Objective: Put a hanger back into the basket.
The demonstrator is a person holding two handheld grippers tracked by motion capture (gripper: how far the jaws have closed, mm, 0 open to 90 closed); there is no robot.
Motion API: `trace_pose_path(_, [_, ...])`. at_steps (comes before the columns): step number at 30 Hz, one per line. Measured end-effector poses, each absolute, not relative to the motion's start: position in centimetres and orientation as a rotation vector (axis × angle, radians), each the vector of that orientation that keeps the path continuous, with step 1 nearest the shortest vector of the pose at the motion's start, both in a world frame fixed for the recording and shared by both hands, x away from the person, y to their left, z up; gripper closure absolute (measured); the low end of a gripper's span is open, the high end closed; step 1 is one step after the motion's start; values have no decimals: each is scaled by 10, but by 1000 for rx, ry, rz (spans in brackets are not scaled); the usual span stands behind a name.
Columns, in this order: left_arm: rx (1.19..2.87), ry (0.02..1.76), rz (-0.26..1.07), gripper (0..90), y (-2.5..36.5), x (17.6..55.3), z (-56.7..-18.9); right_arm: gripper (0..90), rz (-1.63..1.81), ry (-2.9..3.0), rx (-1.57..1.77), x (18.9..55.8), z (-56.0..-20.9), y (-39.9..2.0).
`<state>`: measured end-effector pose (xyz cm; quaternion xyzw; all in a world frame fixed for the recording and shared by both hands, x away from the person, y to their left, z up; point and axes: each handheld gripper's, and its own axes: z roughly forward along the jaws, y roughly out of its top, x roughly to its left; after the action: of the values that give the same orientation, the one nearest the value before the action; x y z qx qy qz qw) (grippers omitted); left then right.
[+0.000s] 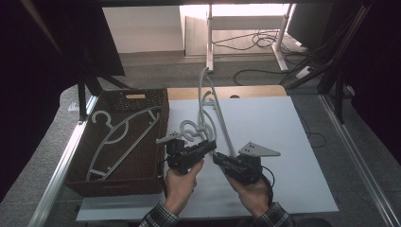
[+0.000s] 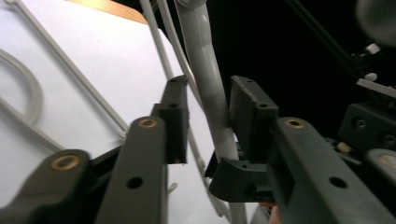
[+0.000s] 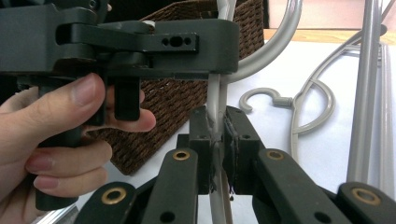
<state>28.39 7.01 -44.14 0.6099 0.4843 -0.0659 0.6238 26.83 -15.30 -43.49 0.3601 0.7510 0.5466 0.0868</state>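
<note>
Jaws of the right gripper (image 3: 218, 135) are clamped on a thin bar of a grey plastic hanger (image 3: 215, 100); pads press it from both sides in the right gripper view. Left gripper (image 2: 208, 112) has its jaws straddling a thicker curved limb of that hanger (image 2: 205, 70). One pad looks to touch the limb, a gap shows on the other side, so not a closed grip in the left gripper view.

High view: both hands sit at the near edge of the white table (image 1: 283, 142), left hand (image 1: 182, 182) and right hand (image 1: 253, 194) close together, left gripper (image 1: 213, 144) and right gripper (image 1: 216, 157) nearly tip to tip, jaws pointing toward each other. Grey three-cornered plate (image 1: 257, 150) rides on top of the right gripper.

Held hanger (image 1: 208, 101) rises from the grippers, tilted away from the person, its long limbs running up past the far edge of the table. Its hook end (image 1: 189, 128) curls just behind the left gripper.

Left of the grippers, a brown wicker basket (image 1: 142, 172) sits at the table's left edge. A second grey hanger (image 1: 120, 139) lies flat inside it, hook toward the far end.

Farther off: wooden strip (image 1: 246, 91) at the table's back edge, then floor with cables (image 1: 257, 40) and a white desk frame (image 1: 209, 35).
</note>
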Motion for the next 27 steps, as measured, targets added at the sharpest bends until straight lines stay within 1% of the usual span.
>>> trace_pose_path(2, [1398, 1107, -158, 736, 70, 284, -441, 822, 1632, 2238, 1072, 268, -435, -153])
trace_pose_path(4, [1394, 1106, -165, 748, 70, 284, -441, 822, 1638, 2238, 1071, 269, -435, -153])
trace_pose_path(5, [1380, 1099, -189, 756, 72, 285, -442, 822, 1643, 2236, 1070, 269, -435, -153])
trace_pose_path(13, [1353, 1093, -236, 789, 74, 289, -445, 811, 1662, 2236, 1081, 272, -437, -154])
trace_pose_path(19, [1363, 1093, -218, 807, 73, 290, -443, 797, 1657, 2244, 1084, 274, -438, -154])
trace_pose_path(21, [1355, 1100, -230, 808, 74, 292, -443, 743, 1658, 2254, 1075, 274, -437, -154])
trace_pose_path(25, [1356, 1107, -242, 809, 77, 296, -441, 721, 1654, 2271, 1059, 275, -437, -153])
trace_pose_path(26, [1361, 1106, -239, 809, 79, 297, -439, 683, 1655, 2276, 1045, 274, -436, -153])
trace_pose_path(27, [1361, 1106, -239, 809, 79, 297, -439, 683, 1655, 2276, 1045, 274, -436, -153])
